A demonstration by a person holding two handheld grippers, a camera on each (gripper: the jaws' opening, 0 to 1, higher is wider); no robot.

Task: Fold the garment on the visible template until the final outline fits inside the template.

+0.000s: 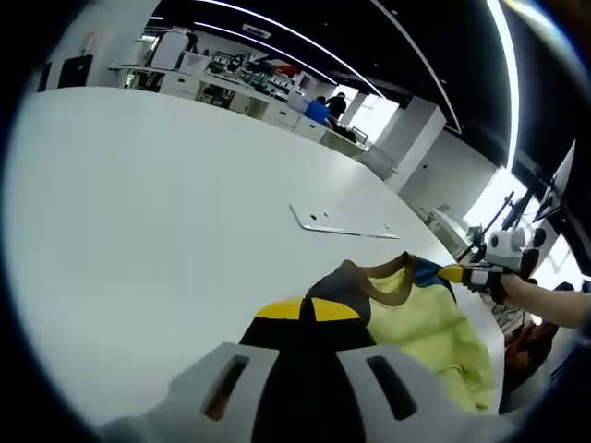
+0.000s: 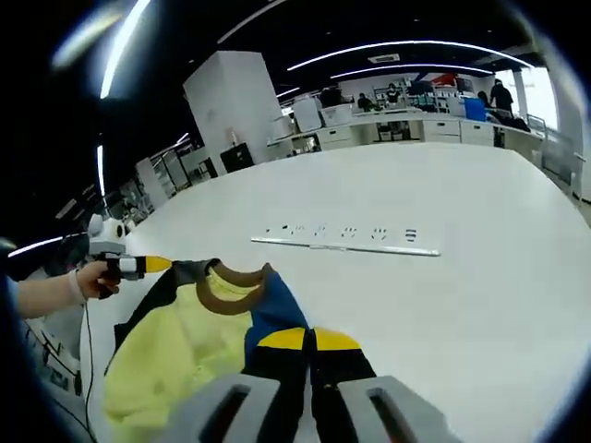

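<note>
A garment (image 1: 420,323) with a pale yellow front, brown collar and blue and dark shoulders lies bunched near the table edge. My left gripper (image 1: 309,310), yellow-tipped, is shut on its dark shoulder fabric. In the left gripper view, the right gripper (image 1: 454,273) pinches the blue shoulder at the far side, held by a hand. In the right gripper view, my right gripper (image 2: 309,340) is shut on the dark and blue cloth of the garment (image 2: 175,351), and the left gripper (image 2: 152,265) grips the opposite shoulder. A thin flat template (image 1: 337,221) (image 2: 346,238) lies beyond the garment.
The wide white table (image 1: 138,203) stretches past the template. Its edge runs close behind the garment, with a person's arm (image 2: 42,293) there. Desks with equipment (image 1: 231,88) and people stand at the far end, next to a white pillar (image 2: 235,106).
</note>
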